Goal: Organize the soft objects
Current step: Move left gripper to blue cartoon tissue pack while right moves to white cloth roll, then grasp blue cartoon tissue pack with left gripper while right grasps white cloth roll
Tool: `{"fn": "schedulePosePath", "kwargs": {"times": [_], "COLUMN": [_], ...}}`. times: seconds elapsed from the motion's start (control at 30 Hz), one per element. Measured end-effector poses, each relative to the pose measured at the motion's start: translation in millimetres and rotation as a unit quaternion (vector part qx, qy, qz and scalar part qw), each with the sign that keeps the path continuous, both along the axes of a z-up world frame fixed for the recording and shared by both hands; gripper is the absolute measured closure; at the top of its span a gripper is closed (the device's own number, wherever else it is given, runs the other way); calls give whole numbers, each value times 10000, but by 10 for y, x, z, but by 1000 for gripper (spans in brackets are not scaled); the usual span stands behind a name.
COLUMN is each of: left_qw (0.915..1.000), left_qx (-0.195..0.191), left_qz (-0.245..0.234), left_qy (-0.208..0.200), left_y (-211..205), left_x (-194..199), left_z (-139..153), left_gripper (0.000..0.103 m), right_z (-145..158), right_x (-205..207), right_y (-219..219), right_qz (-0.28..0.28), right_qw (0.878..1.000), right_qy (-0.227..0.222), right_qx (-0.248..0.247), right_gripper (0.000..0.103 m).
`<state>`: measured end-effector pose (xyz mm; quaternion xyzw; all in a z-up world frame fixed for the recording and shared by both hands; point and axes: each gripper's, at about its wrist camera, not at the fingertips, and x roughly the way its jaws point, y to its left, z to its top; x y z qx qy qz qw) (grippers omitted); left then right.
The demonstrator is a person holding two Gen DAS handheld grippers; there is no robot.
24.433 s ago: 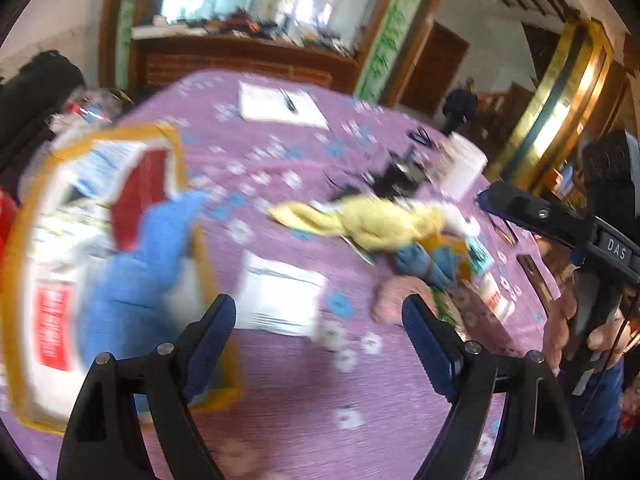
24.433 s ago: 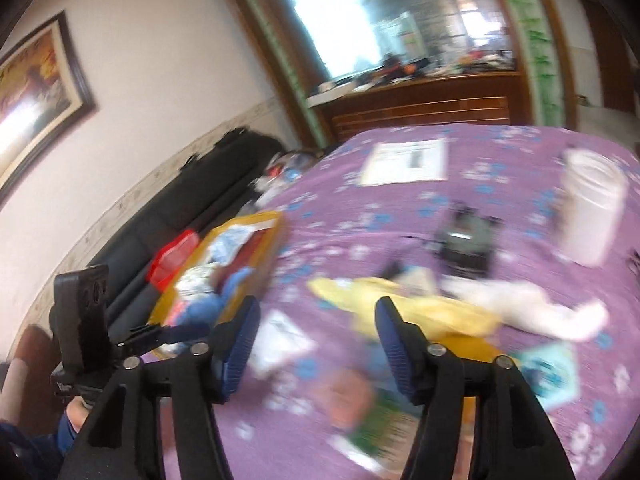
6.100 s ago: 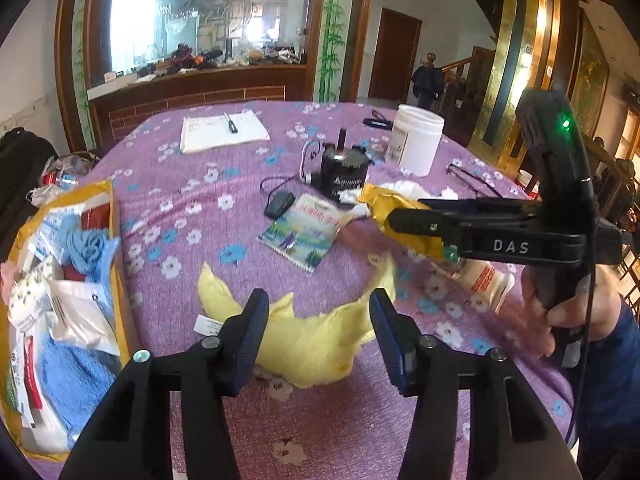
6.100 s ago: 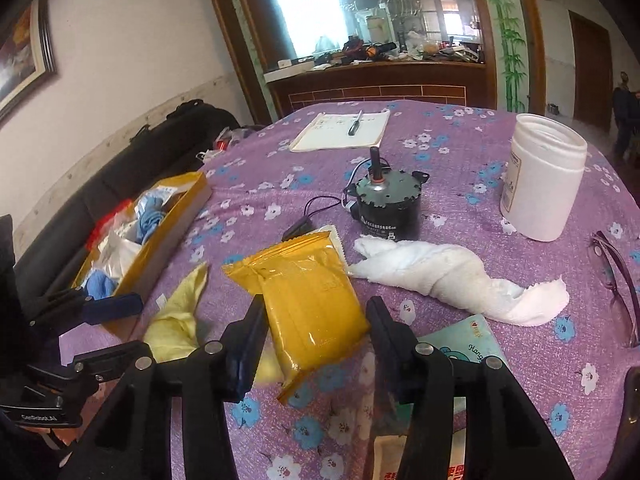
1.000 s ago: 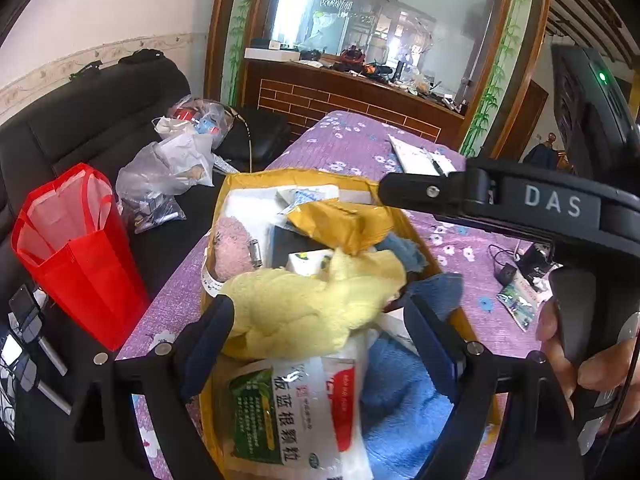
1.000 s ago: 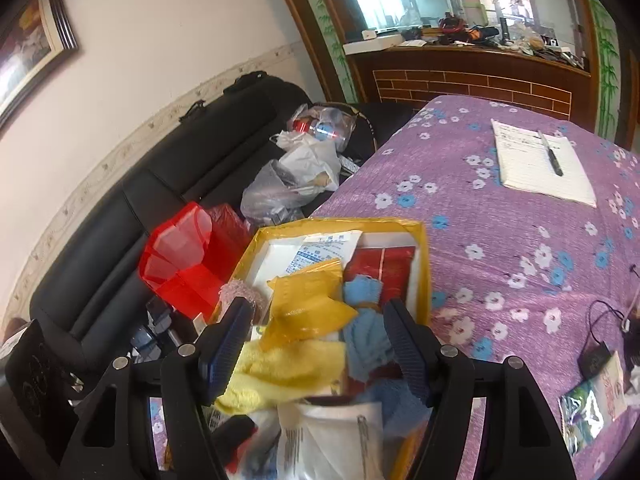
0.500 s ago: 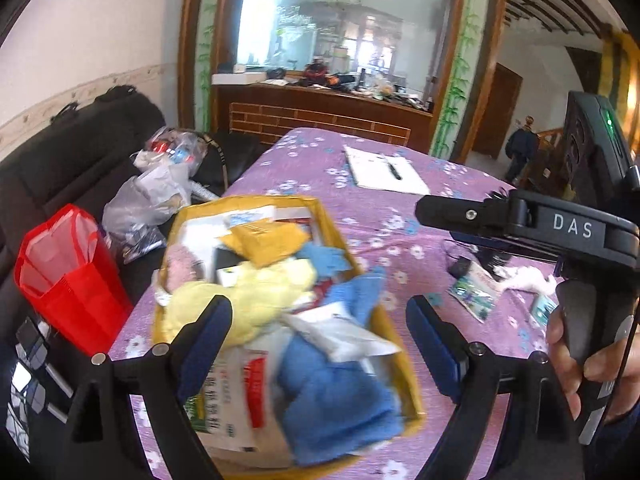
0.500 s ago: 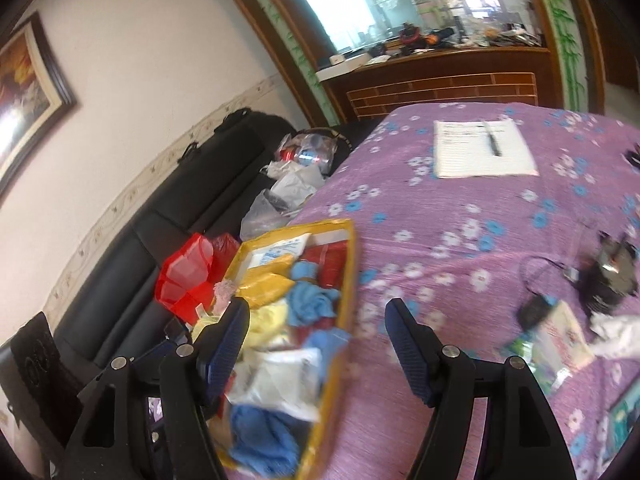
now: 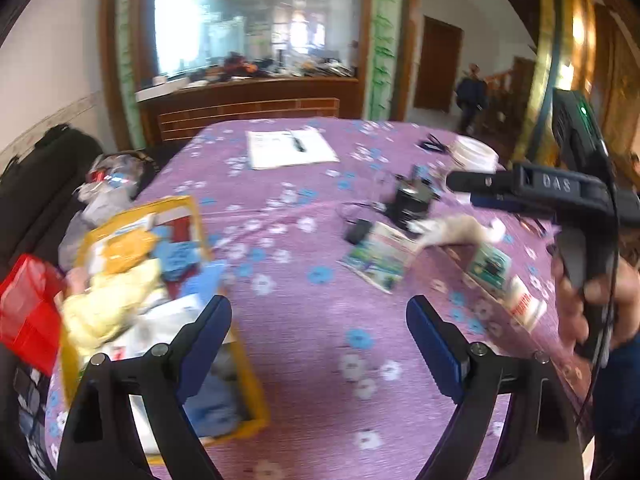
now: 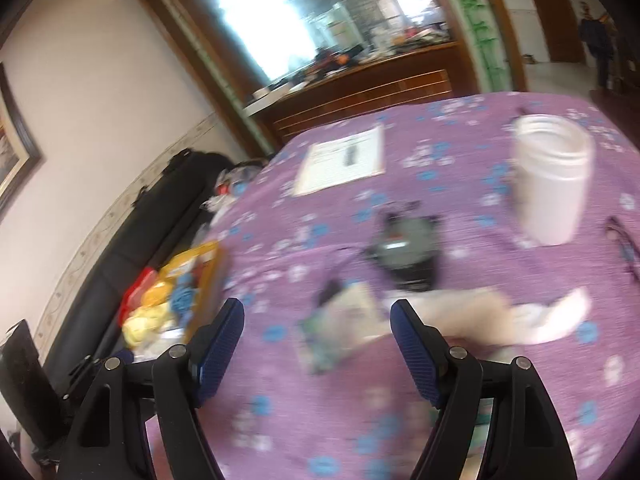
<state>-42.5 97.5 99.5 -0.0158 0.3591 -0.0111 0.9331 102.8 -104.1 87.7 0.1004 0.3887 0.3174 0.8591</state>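
Left wrist view: my left gripper (image 9: 318, 334) has its fingers spread and empty over the purple tabletop (image 9: 304, 320), the yellow box (image 9: 244, 364) of soft things at its left. Right wrist view: my right gripper (image 10: 316, 340), whose fingers have just been opening with nothing between them, faces the white cloth (image 10: 516, 320); I should slow down, centre on its bunched middle, then pinch.

The left gripper (image 9: 319, 322) hangs over the purple flowered tablecloth (image 9: 312, 328) with its jaws wide apart and nothing between them. At the near left a yellow box (image 9: 248, 392) holds a yellow cloth (image 9: 108, 300), blue cloths (image 9: 180, 258) and packets. Farther right lie a white towel (image 9: 456, 230), a booklet (image 9: 378, 256) and a black device (image 9: 412, 200). The right gripper (image 9: 460, 181), held in a hand (image 9: 576, 300), reaches in from the right, its jaws too blurred to read
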Motion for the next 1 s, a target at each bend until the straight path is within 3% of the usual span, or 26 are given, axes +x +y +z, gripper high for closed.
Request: {"fn": "schedulePosePath", "kwargs": {"times": [0.17, 0.27, 0.47, 0.53, 0.67, 0.77, 0.8, 0.83, 0.87, 1.0], "left_qw": [9972, 9910, 9735, 9701, 9631, 9641, 9656, 9682, 9689, 9742], "left_qx": [-5, 106, 524, 794, 919, 996, 943, 823, 690, 364], "left_qz": [-669, -1230, -2052, -2113, -2277, -2182, -2136, -2078, -2054, -1928], "left_qy": [320, 524, 858, 888, 1104, 1140, 1145, 1121, 1195, 1114], "left_y": [-549, -992, -1820, -1984, -2169, -2214, -2197, -2161, -2117, -1960], "left_x": [288, 541, 939, 1045, 1232, 1351, 1369, 1375, 1386, 1279], "left_z": [-109, -177, -403, -503, -670, -796, -822, -842, -874, -856], "left_gripper": [14, 14, 14, 15, 15, 15, 20, 42, 52, 54], "right_z": [-203, -190, -40, -66, -88, -56, -53, -50, -60, -129], "right_x": [190, 254, 236, 263, 295, 287, 281, 274, 283, 329], "right_y": [-753, -954, -1319, -1364, -1415, -1396, -1394, -1401, -1406, -1380], "right_qz": [-524, -866, -1352, -1390, -1374, -1401, -1422, -1432, -1443, -1449], "right_qw": [9981, 9953, 9880, 9866, 9843, 9850, 9851, 9851, 9851, 9854], "right_qy": [32, 162, -53, 65, 211, 115, 96, 92, 105, 202], "right_qx": [329, 411, 748, 857, 1083, 1002, 966, 949, 930, 868], "right_gripper": [23, 23, 22, 22, 22, 22, 22, 22, 22, 22]}}
